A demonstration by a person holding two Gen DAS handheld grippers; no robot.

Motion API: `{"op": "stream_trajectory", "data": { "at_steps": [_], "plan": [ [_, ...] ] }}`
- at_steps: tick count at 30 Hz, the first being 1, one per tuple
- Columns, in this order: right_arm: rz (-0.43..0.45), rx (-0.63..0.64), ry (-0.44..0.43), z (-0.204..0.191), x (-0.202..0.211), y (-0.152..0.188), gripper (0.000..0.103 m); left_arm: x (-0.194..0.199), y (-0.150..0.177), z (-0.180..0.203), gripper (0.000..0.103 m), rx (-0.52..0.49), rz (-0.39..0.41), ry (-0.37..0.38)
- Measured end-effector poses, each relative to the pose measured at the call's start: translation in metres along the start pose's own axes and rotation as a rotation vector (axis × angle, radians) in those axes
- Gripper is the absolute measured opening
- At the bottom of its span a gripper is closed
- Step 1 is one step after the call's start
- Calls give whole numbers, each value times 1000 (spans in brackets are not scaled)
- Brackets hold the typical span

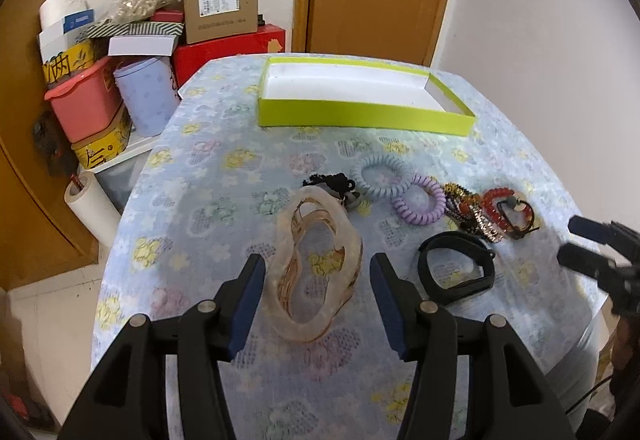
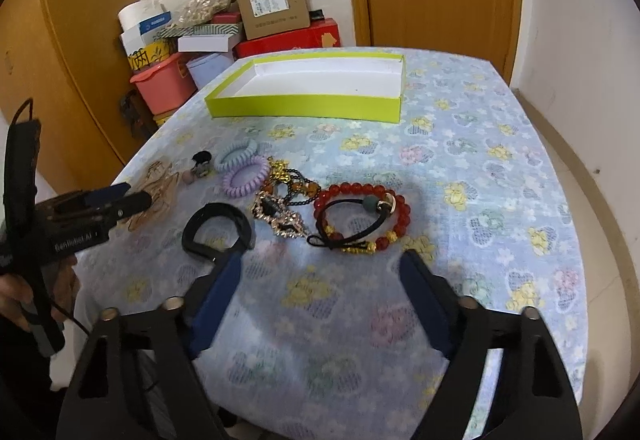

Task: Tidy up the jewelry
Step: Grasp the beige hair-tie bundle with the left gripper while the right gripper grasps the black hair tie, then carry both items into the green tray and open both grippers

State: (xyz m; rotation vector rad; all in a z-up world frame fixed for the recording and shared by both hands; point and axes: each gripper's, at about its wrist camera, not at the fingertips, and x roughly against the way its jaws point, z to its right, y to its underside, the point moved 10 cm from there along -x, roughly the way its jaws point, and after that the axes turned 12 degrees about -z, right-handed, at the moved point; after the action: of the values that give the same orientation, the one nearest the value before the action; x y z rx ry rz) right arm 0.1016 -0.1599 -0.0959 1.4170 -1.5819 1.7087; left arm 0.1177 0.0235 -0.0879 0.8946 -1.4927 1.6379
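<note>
Left gripper (image 1: 318,272): jaws spread, straddling translucent bangle (image 1: 316,268), apparently without contact. Right gripper (image 2: 322,272): jaws spread, empty; red bead bracelet (image 2: 362,218) at 12 o'clock.

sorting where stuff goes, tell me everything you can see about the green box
The green box is a shallow rectangular tray with lime-green outer walls and a white inside, looking like cardboard. It has no lid and holds nothing. It lies flat at the far end of the table, beyond the hair ties and bracelets, touching only the flowered tablecloth. Neither claw is near it.
</note>
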Motion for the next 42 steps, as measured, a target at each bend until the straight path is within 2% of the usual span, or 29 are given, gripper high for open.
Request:
{"op": "stream_trajectory", "data": {
  "at_steps": [13,21,23,28,35,42],
  "plan": [
    [-57,-107,-33,27,-31,-16,46,-26,3,-1,56,-17,-57,1],
    [-74,-119,8,37,-38,-19,8,-27,2,1,54,-20,-40,-22],
    [-72,-113,18,38,-37,-19,3,-26,2,1,52,-19,-35,-26],
    [-44,-84,32,38,-27,-21,3,-19,-1,1,44,-16,-13,-38],
    [-2,-36,36,33,-9,-26,1,-5,-2,4,44,-12,14,-39],
    [49,-8,15,25,13,-34,2,18,-12,10,44,-2,55,1]
  ]
}}
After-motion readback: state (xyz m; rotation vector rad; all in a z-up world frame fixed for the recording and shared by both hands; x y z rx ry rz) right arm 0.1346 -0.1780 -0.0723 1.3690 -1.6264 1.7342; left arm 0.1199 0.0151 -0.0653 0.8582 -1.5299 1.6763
